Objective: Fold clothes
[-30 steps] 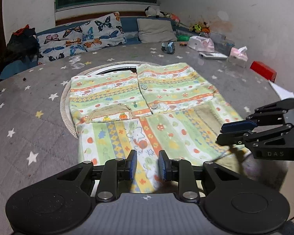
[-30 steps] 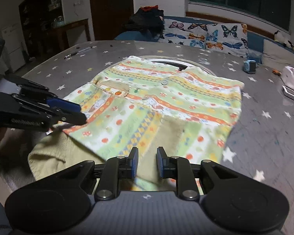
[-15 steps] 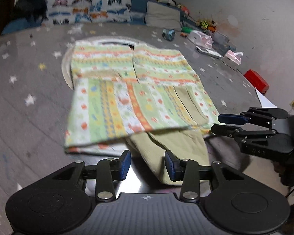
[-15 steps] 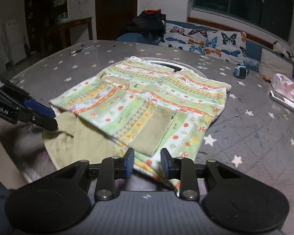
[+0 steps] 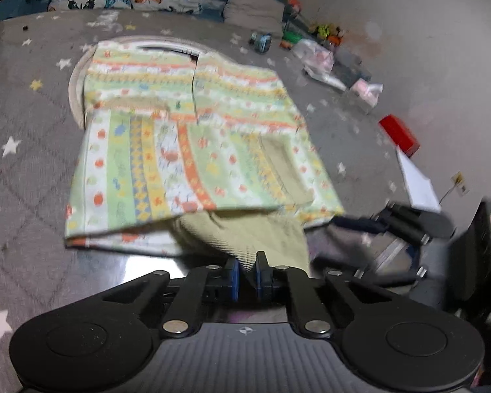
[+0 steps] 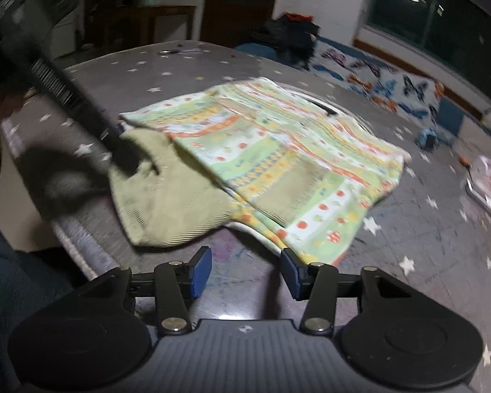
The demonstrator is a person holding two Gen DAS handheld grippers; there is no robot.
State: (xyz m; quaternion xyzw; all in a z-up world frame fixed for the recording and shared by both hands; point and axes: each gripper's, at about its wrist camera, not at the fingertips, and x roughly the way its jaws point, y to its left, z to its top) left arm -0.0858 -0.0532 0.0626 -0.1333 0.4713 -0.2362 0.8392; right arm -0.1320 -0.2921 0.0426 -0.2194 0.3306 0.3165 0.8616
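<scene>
1. Now left gripper (image 5: 246,273) jaws closing, pinching the olive cuff (image 5: 245,239) of the shirt (image 5: 193,131).
2. Right gripper (image 6: 245,271) jaws opening, nothing between, just beside shirt's near hem.
3. Shirt lies on table (image 5: 23,170), sleeve folded over.

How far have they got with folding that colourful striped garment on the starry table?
Partly done. The striped garment lies flat with one flap already turned over itself. In hand: the left hand-held gripper is closing on the plain green ribbed end by the table edge. The right hand-held gripper is opening, holding nothing. That green end remains unfolded.
</scene>
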